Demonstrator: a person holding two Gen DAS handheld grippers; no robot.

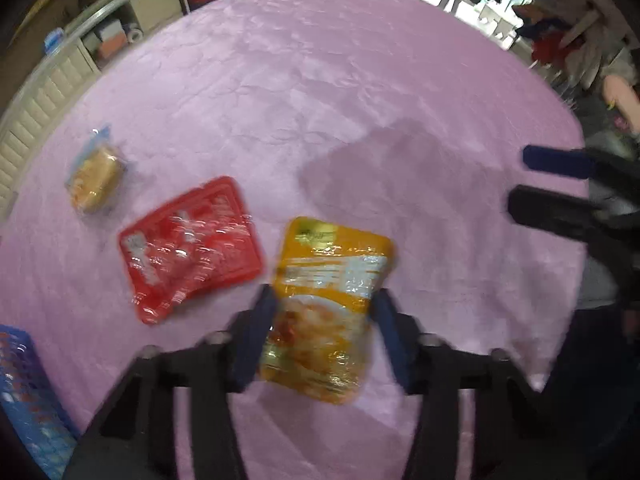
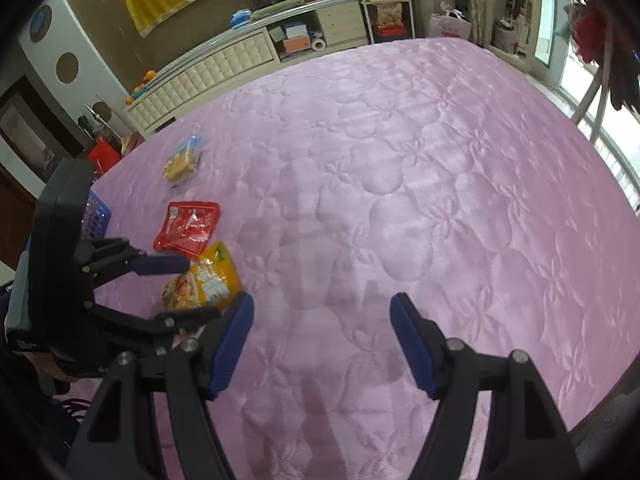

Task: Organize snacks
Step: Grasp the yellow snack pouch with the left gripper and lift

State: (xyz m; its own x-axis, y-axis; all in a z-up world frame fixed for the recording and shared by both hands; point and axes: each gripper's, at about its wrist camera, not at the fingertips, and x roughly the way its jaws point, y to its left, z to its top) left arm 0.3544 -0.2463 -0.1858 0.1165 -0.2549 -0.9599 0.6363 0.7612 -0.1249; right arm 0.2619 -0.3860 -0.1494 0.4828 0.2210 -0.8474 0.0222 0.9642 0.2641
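Your left gripper (image 1: pixel 320 336) has its blue pads on both side edges of the glossy yellow snack pouch (image 1: pixel 326 308), jaws narrowed onto it, on the near part of the quilted pink bedspread (image 1: pixel 340 100). Just to its left lies the flat red plastic snack packet (image 1: pixel 190 248), and farther left the small clear-wrapped tan pastry (image 1: pixel 94 178). The blue mesh plastic basket (image 1: pixel 24 392) sits at the near left edge. Your right gripper (image 2: pixel 322 344) hangs to the right with its jaws wide apart and nothing between them.
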